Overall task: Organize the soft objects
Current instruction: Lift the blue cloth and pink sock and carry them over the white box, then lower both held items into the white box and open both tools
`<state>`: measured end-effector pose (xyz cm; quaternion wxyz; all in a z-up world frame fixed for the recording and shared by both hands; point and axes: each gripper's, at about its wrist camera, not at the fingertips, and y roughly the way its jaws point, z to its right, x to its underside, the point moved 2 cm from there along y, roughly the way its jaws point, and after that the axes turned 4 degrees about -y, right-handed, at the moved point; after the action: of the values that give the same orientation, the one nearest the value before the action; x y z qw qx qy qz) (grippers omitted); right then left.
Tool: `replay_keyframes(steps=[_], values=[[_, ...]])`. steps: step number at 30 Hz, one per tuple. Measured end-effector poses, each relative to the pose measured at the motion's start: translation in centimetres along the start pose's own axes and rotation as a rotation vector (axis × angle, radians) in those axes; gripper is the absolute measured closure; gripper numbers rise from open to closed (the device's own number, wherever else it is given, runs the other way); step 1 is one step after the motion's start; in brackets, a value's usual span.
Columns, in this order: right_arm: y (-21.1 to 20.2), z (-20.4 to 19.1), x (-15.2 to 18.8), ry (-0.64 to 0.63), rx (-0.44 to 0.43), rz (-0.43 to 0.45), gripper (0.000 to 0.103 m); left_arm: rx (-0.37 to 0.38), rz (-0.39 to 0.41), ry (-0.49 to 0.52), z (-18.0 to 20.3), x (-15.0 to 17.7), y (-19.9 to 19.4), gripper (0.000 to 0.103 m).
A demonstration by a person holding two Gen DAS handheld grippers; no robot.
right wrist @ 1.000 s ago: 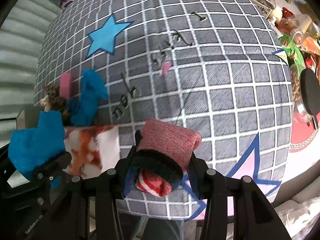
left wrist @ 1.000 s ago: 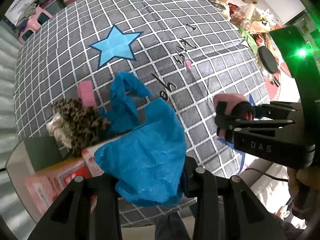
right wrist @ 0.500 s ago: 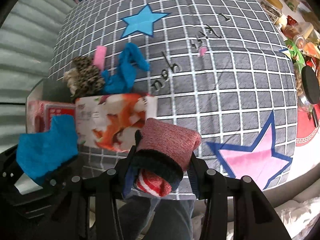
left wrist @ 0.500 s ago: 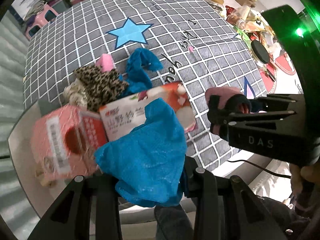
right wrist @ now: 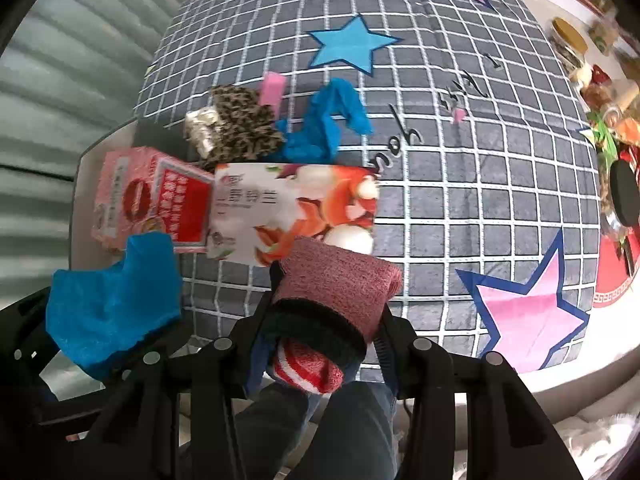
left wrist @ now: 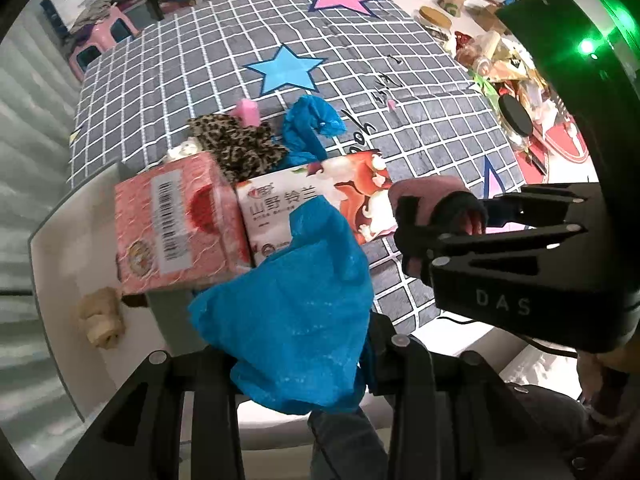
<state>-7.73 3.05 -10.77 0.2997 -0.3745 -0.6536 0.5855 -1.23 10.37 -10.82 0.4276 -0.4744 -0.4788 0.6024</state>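
Above the near edge of the bench (right wrist: 472, 208), covered by a grey checked cloth with stars, two soft things are carried clear of the surface. A crumpled blue cloth (left wrist: 292, 316) is clamped in the left hand-held gripper (left wrist: 296, 344), its jaws drawn in on the bunched fabric so that it hangs loose below without dragging. A rolled pair of socks (right wrist: 332, 304), pinkish red with a dark cuff and a striped end, is pinched between the closed jaws of the right hand-held gripper (right wrist: 324, 320); the roll is held across its middle, probably so that it does not unwind.

Both hand-held grippers are pointed steeply down at the bench, side by side, the right one seen from the left wrist view just beside the blue cloth.

Left on the bench are two tissue packs (left wrist: 320, 200), a leopard-print cloth (right wrist: 240, 128), another blue cloth (right wrist: 324, 124) and a pink block (right wrist: 272, 88), gathered near a white tray (left wrist: 52, 248), which appears to be the collecting place.
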Motion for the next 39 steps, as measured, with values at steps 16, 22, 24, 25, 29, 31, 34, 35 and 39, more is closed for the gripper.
replay_keyframes(steps=[16,22,24,25,29,31,34,35,39], values=[[-0.1,-9.0,0.1,-0.194,-0.01,0.005,0.056,-0.038,0.071,-0.185,-7.2,4.5,-3.3,0.065],[0.1,-13.0,-0.3,-0.285,-0.018,0.005,0.056,-0.061,0.089,-0.287,-10.8,6.4,-4.3,0.065],[0.2,-14.2,-0.3,-0.314,-0.023,0.001,0.056,-0.069,0.094,-0.328,-12.2,7.1,-4.5,0.065],[0.3,-14.9,-0.4,-0.33,-0.024,-0.001,0.056,-0.071,0.096,-0.344,-12.7,7.4,-4.6,0.065],[0.6,-17.2,-0.5,-0.387,-0.028,-0.008,0.056,-0.082,0.099,-0.412,-14.9,8.6,-5.0,0.065],[0.8,-18.3,-0.6,-0.415,-0.03,-0.012,0.056,-0.086,0.1,-0.434,-15.6,9.1,-5.1,0.065],[1.1,-19.8,-0.5,-0.45,-0.034,-0.024,0.056,-0.089,0.101,-0.469,-16.5,9.9,-5.3,0.065],[1.2,-20.1,-0.5,-0.459,-0.035,-0.028,0.056,-0.09,0.102,-0.482,-16.9,10.2,-5.3,0.065],[1.7,-22.1,-0.5,-0.511,-0.039,-0.043,0.056,-0.096,0.099,-0.528,-18.3,11.2,-5.4,0.065]])
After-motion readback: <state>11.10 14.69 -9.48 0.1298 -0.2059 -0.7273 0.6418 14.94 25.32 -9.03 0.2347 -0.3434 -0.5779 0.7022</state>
